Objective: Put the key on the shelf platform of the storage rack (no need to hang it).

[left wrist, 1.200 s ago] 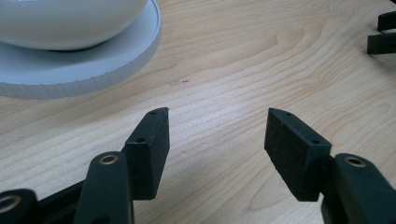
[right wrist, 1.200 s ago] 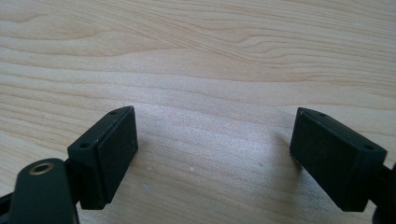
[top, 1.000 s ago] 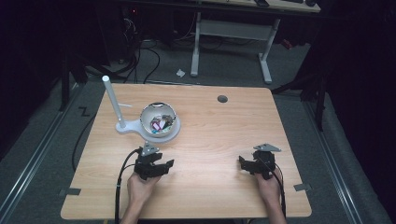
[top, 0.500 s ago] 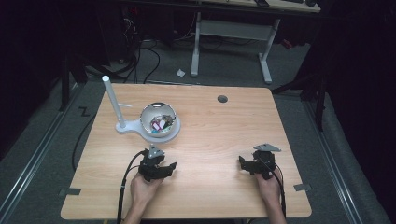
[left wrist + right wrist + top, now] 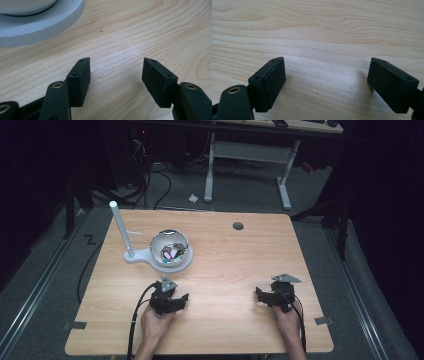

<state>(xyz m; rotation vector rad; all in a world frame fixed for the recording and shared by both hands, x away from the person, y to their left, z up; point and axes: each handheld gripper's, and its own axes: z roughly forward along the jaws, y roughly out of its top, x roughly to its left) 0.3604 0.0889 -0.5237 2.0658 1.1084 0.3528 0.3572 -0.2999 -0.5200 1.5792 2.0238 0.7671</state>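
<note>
High view: the left gripper (image 5: 172, 301) and right gripper (image 5: 270, 297) rest low on the table (image 5: 240, 260), the bowl (image 5: 171, 251) of small items, perhaps clips, just beyond the left one.

Left gripper view: jaws spread, empty, the white stand (image 5: 42, 23) close ahead.

Right gripper view: jaws released over bare wood.

Likely a starting pose; next the left reaches forward.

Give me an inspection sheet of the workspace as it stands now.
Surface: wooden table, bare between the jaws of both grippers; round hole near the far edge.
Job's things: bowl of small mixed items on a white stand with an upright post.
Clutter: nothing seen on the table.
Grippers: left hand-held gripper open, empty, near the stand; right hand-held gripper open, empty.
Cables: one trails from each gripper toward the person.
Surroundings: dark room, desk legs, floor cables, tape marks.
</note>
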